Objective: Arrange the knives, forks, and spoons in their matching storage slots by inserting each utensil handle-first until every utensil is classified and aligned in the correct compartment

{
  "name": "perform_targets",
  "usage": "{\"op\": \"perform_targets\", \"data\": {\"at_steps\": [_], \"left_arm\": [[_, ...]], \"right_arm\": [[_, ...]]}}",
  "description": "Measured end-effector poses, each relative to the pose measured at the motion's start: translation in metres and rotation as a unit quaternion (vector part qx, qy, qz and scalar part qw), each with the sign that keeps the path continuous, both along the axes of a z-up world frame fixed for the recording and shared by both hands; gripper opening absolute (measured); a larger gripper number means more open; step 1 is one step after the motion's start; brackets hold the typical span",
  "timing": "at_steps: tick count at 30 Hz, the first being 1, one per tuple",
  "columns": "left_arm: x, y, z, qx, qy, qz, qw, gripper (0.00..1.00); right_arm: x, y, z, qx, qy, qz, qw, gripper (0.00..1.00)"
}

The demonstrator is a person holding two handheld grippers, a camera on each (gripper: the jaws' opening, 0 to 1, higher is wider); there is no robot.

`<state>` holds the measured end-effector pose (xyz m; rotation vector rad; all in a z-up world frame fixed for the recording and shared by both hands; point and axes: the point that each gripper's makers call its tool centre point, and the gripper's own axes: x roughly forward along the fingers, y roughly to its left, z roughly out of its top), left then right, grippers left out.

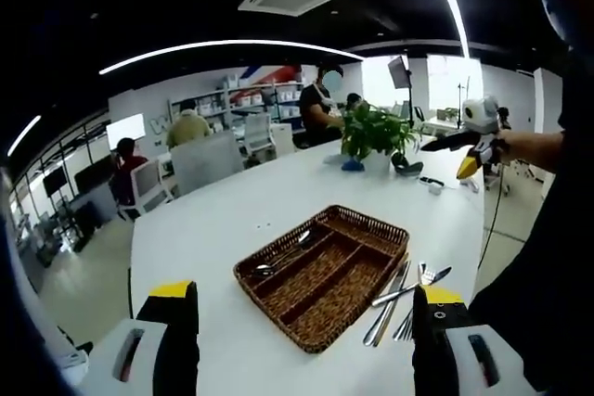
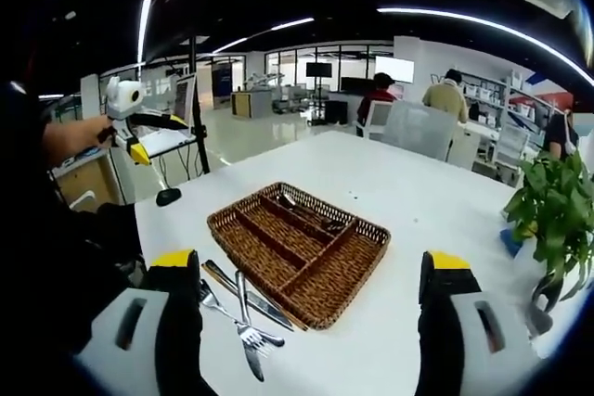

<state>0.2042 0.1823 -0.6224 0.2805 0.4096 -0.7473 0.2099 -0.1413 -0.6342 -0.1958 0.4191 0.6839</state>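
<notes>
Left gripper view: my left gripper (image 1: 306, 322) hangs with its yellow-tipped jaws spread wide and nothing between them. Ahead of the jaws, on the white table (image 1: 232, 210), lies the wicker cutlery tray (image 1: 322, 274); spoons (image 1: 283, 255) rest in its far slot. A loose pile of utensils (image 1: 399, 296) lies on the table touching the tray's right edge, just beside my right jaw.

Right gripper view: my right gripper (image 2: 311, 308) likewise stands wide apart and empty. The tray lies ahead between the jaws, and the loose knives and forks lie by my left jaw. A potted plant (image 2: 554, 206) stands far right. No legible writing or brand mark can be made out on any object.
</notes>
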Motion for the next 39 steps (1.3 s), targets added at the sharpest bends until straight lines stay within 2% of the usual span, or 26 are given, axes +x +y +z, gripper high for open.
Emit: {"op": "perform_targets", "data": {"at_steps": [5,8,15,19,22,27,34,39], "left_arm": [[-0.005,0.003,0.003,-0.003,-0.003,0.001,1.0000,1.00],[-0.008,0.005,0.004,0.000,-0.005,0.002,1.0000,1.00],[-0.012,0.010,0.004,0.008,-0.004,0.005,0.9999,1.00],[-0.013,0.012,0.001,0.006,-0.003,0.008,0.9999,1.00],[-0.015,0.012,-0.002,0.007,0.001,0.010,0.9999,1.00],[-0.018,0.013,-0.003,0.006,0.001,0.012,0.9999,1.00],[-0.022,0.021,0.000,0.003,-0.008,0.029,0.9996,1.00],[-0.024,0.026,0.001,0.002,-0.008,0.038,0.9992,1.00]], "right_arm": [[-0.001,0.017,-0.010,-0.024,0.003,0.042,0.9988,0.99],[-0.002,0.034,-0.006,-0.031,-0.026,0.080,0.9959,0.94],[-0.002,0.049,-0.019,-0.046,-0.013,0.111,0.9927,0.96],[-0.004,0.056,-0.021,-0.045,-0.026,0.130,0.9901,0.93],[-0.003,0.061,-0.029,-0.042,-0.021,0.139,0.9892,0.93],[-0.010,0.072,-0.049,-0.068,-0.021,0.169,0.9830,0.89],[-0.023,0.095,-0.063,-0.059,-0.024,0.209,0.9759,0.79],[-0.032,0.104,-0.085,-0.074,-0.013,0.243,0.9670,0.72]]}}
